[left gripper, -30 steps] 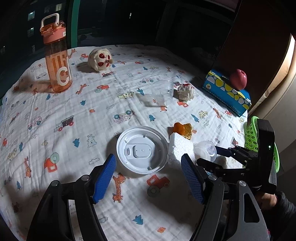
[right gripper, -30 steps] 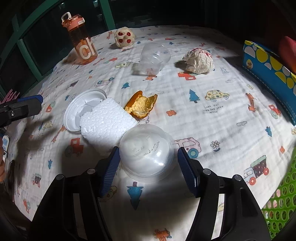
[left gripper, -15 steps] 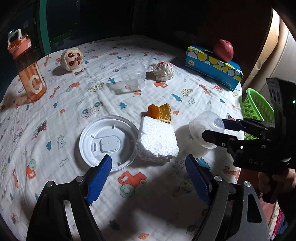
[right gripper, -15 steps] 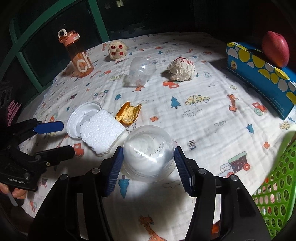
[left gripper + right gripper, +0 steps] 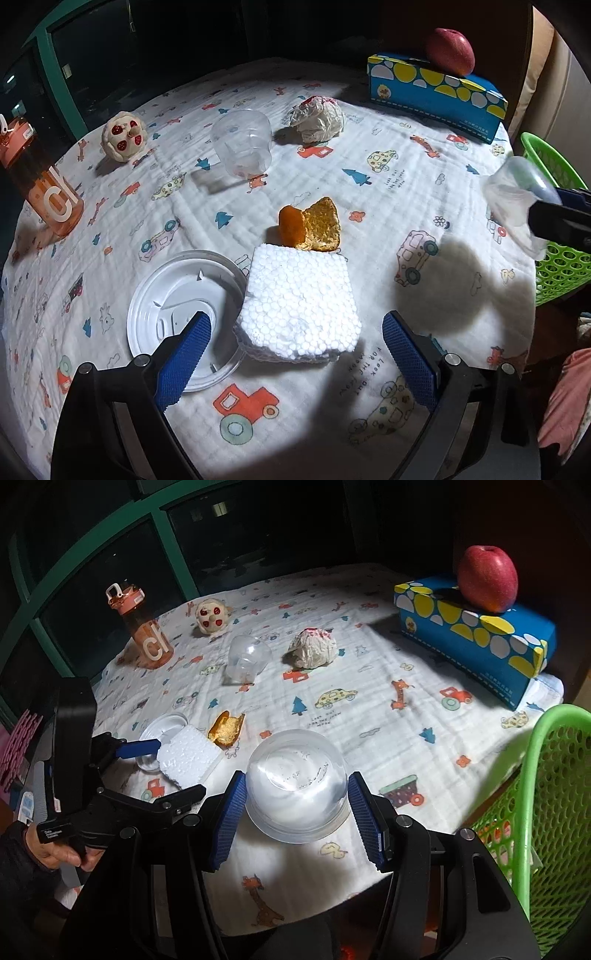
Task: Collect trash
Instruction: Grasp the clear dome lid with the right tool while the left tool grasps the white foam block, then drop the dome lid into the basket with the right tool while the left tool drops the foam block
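My right gripper (image 5: 297, 814) is shut on a clear plastic cup (image 5: 297, 784) and holds it above the table's right edge, beside the green mesh basket (image 5: 550, 797). The cup also shows in the left wrist view (image 5: 517, 201), in front of the basket (image 5: 557, 266). My left gripper (image 5: 295, 354) is open, its blue pads on either side of the near end of a white foam block (image 5: 301, 301). An orange peel (image 5: 310, 230) lies just beyond the block. A white plastic lid (image 5: 173, 306) lies to its left. A second clear cup (image 5: 242, 146) and a crumpled paper wad (image 5: 317, 118) lie farther back.
An orange water bottle (image 5: 40, 184) stands at the far left. A round toy (image 5: 123, 136) sits behind it. A blue tissue box (image 5: 436, 92) with a red apple (image 5: 450, 51) on top is at the back right. A patterned cloth (image 5: 369, 177) covers the table.
My right gripper has lifted the clear cup off the table and carried it right toward the green basket. My left gripper has moved forward and right, up to the foam block.
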Demonstrator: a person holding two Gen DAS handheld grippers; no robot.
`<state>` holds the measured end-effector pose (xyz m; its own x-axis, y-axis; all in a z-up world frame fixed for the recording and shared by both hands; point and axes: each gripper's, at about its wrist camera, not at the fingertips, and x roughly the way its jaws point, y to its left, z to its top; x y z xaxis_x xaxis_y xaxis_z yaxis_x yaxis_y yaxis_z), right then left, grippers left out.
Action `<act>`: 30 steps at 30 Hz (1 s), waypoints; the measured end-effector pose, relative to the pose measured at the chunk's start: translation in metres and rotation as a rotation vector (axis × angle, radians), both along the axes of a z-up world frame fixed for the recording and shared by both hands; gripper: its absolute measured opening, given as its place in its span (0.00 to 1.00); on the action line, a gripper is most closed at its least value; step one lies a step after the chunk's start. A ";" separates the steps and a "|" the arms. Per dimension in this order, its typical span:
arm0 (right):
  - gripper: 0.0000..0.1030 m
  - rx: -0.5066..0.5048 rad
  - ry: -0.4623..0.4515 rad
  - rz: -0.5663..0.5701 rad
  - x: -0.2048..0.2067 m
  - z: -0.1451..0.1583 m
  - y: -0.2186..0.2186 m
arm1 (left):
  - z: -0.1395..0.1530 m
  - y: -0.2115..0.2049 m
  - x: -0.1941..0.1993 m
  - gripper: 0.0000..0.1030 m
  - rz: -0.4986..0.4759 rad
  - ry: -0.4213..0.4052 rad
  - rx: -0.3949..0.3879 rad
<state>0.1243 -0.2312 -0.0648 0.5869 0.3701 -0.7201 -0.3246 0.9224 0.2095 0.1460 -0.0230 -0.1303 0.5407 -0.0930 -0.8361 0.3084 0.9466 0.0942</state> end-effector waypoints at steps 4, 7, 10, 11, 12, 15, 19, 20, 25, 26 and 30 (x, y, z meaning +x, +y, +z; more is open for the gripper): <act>0.55 0.001 -0.006 -0.020 -0.006 0.004 -0.014 | -0.005 -0.003 0.005 0.87 0.011 0.001 0.013; 0.55 0.001 -0.006 -0.038 -0.010 0.006 -0.023 | -0.008 -0.004 0.009 0.73 0.022 0.009 0.027; 0.55 0.003 -0.004 -0.059 -0.013 0.007 -0.033 | -0.009 -0.001 0.011 0.62 0.027 0.022 -0.002; 0.55 0.004 -0.004 -0.066 -0.014 0.008 -0.036 | -0.007 0.000 0.011 0.61 0.030 0.015 -0.006; 0.55 0.007 -0.006 -0.072 -0.015 0.009 -0.040 | -0.005 0.001 0.010 0.61 0.032 0.006 -0.014; 0.55 0.009 -0.015 -0.093 -0.019 0.013 -0.050 | 0.008 0.006 0.008 0.61 0.038 -0.002 -0.053; 0.55 0.013 -0.026 -0.132 -0.023 0.018 -0.069 | 0.031 0.010 0.004 0.61 0.037 -0.028 -0.103; 0.55 0.015 -0.028 -0.145 -0.024 0.020 -0.074 | 0.037 0.010 0.003 0.61 0.035 -0.033 -0.123; 0.55 0.008 -0.045 -0.211 -0.028 0.027 -0.103 | 0.068 -0.004 0.000 0.61 -0.001 -0.059 -0.212; 0.55 0.007 -0.047 -0.225 -0.029 0.028 -0.109 | 0.073 -0.010 0.000 0.61 -0.013 -0.063 -0.224; 0.55 -0.005 -0.052 -0.279 -0.032 0.030 -0.133 | 0.087 -0.039 0.000 0.61 -0.070 -0.072 -0.247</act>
